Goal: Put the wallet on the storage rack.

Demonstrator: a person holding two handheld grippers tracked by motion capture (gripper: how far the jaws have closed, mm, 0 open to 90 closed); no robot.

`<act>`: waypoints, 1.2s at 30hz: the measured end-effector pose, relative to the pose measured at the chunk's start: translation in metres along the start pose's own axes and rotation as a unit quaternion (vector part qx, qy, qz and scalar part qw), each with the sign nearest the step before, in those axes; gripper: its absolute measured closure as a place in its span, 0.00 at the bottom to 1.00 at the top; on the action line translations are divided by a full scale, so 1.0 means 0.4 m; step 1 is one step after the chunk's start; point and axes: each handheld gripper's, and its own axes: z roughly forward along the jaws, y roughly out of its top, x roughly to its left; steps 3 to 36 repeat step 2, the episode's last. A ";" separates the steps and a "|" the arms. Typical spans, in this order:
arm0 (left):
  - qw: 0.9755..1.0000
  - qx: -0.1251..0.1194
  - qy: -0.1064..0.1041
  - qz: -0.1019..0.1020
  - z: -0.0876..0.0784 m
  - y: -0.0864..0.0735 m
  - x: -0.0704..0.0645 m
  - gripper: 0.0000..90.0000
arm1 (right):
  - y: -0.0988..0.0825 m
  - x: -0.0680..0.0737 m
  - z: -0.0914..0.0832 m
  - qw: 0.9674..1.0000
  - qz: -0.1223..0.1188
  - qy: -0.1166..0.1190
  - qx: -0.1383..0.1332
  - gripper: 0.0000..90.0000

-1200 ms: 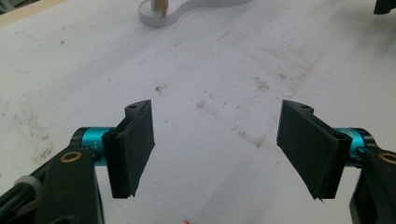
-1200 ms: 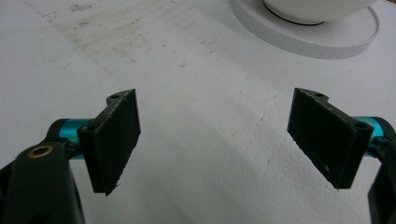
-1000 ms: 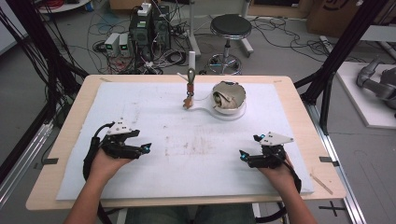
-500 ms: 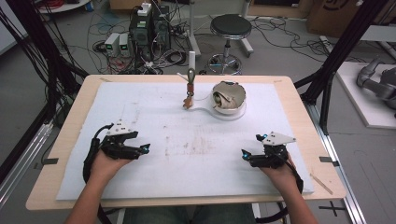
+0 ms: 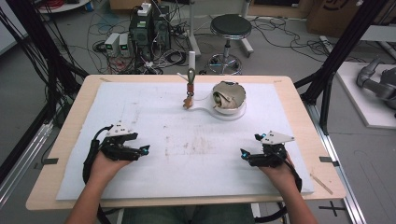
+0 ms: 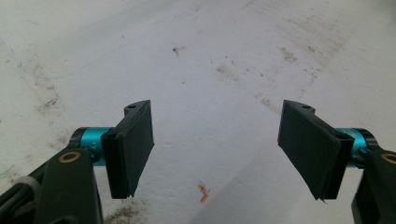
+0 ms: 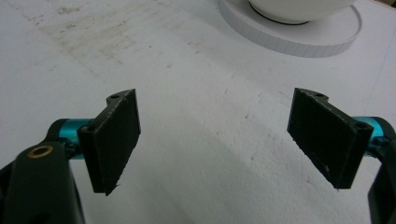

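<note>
A white bowl (image 5: 228, 97) with crumpled brownish stuff inside stands on a round white base (image 5: 233, 113) at the far middle of the white mat (image 5: 196, 140). Beside it, to the left, a thin brown-and-white tool (image 5: 189, 88) stands upright. My left gripper (image 5: 142, 151) rests low at the near left, open, and its own view shows bare stained mat between the jaws (image 6: 217, 149). At the near right my right gripper (image 5: 244, 155) is also open with nothing between its pads (image 7: 215, 144); the white base (image 7: 289, 30) lies ahead of it.
The mat covers a wooden table (image 5: 70, 140). Beyond the far edge are a stool (image 5: 230, 28), electronics boxes (image 5: 144, 28) and cables on the floor. Black frame struts (image 5: 336, 60) rise at both sides. A small orange scrap (image 6: 203, 192) lies on the mat.
</note>
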 end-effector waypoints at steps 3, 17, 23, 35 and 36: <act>1.000 0.000 0.001 -0.005 -0.001 -0.003 0.002 0.30 | 0.001 0.001 0.003 1.000 0.000 0.001 0.001 0.19; 1.000 0.000 0.001 -0.005 -0.001 -0.003 0.002 0.30 | 0.001 0.001 0.003 1.000 0.000 0.001 0.001 0.19; 1.000 0.000 0.001 -0.005 -0.001 -0.003 0.002 0.30 | 0.001 0.001 0.003 1.000 0.000 0.001 0.001 0.19; 1.000 0.000 0.001 -0.005 -0.001 -0.003 0.002 0.30 | 0.001 0.001 0.003 1.000 0.000 0.001 0.001 0.19; 1.000 0.000 0.001 -0.005 -0.001 -0.003 0.002 0.30 | 0.001 0.001 0.003 1.000 0.000 0.001 0.001 0.19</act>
